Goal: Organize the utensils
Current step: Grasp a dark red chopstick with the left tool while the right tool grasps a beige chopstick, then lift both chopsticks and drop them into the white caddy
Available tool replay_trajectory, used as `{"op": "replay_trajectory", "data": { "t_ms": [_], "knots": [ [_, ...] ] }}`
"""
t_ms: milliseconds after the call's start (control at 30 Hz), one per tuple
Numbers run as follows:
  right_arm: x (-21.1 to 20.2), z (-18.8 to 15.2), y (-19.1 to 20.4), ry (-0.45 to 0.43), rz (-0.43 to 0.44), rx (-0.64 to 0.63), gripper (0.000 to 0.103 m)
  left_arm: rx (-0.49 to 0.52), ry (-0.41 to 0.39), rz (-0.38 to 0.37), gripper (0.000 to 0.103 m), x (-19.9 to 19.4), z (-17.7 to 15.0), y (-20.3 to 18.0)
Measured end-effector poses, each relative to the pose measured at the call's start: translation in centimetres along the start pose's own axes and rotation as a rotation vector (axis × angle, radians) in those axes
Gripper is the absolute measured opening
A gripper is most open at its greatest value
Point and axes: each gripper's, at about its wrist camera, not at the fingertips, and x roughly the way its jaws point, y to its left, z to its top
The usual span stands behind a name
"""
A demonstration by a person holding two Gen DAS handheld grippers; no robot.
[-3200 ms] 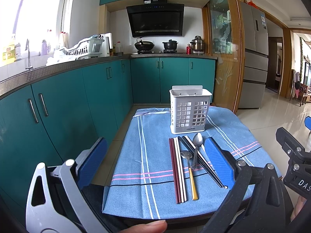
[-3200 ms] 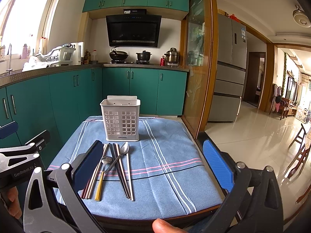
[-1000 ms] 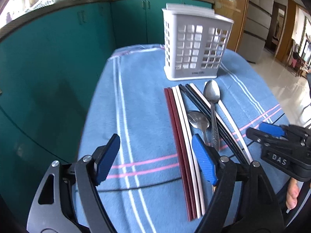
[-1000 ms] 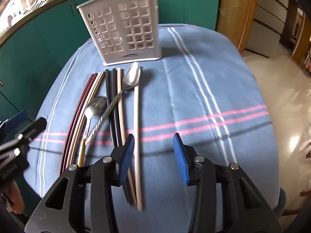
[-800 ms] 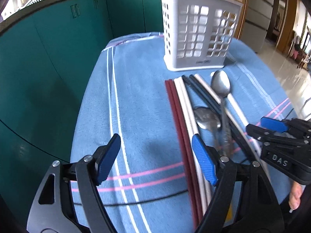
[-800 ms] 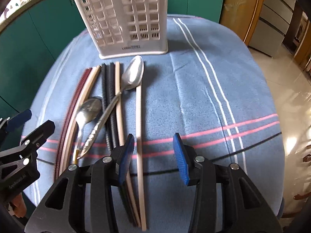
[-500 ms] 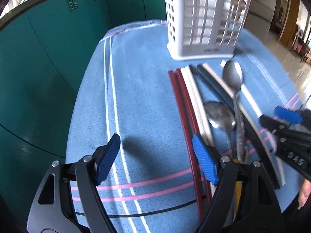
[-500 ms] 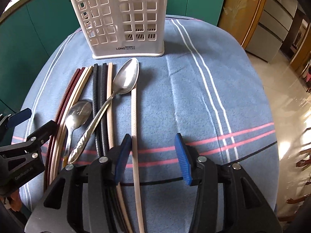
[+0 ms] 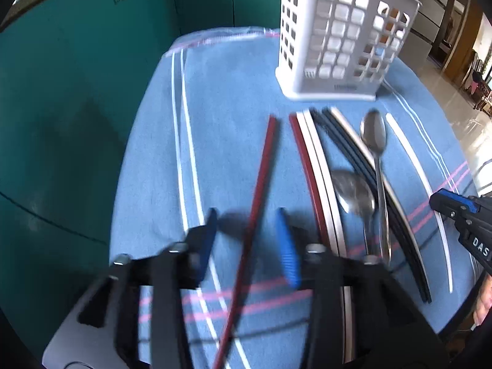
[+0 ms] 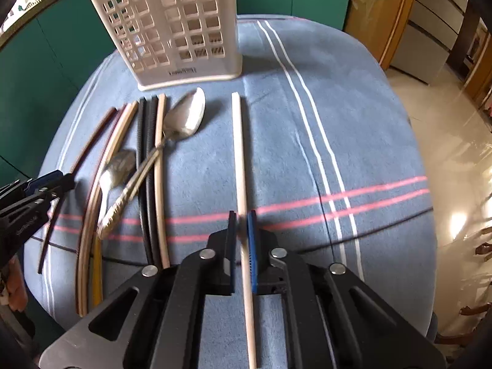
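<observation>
A white slotted utensil holder stands at the far end of the blue cloth. In front of it lie chopsticks and two spoons. My left gripper is low over the cloth with its jaws closing. One dark red chopstick runs between its blue pads with a gap on each side. My right gripper is also closing, and its pads press on a cream chopstick that lies apart from the rest.
The second red chopstick, cream chopsticks and black chopsticks lie side by side under the long spoon. The striped cloth drops off at rounded edges. Teal cabinets stand to the left, tiled floor to the right.
Both grippers sank toward the cloth and their jaws narrowed. The red chopstick swung away from its mate. The cream chopstick now sits apart from the spoon, between the right pads.
</observation>
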Motion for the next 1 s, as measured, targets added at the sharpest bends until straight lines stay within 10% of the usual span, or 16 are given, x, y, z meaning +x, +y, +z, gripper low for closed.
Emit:
{"op": "replay_trajectory", "data": {
  "t_ms": [467, 600, 1000],
  "knots": [
    [4.1, 6.7, 1.2, 0.038, -0.025, -0.056, 0.032, 0.171, 0.1, 0.013, 0.044, 5.4, 7.4, -2.0],
    [4.5, 7.5, 1.5, 0.05, -0.002, -0.066, 0.007, 0.172, 0.126, -0.066, 0.011, 5.8, 7.8, -2.3],
    [-4.8, 6.6, 0.7, -0.12, 0.099, -0.051, 0.007, 0.124, -0.099, -0.102, 0.006, -3.9, 8.0, -2.9]
  ]
}}
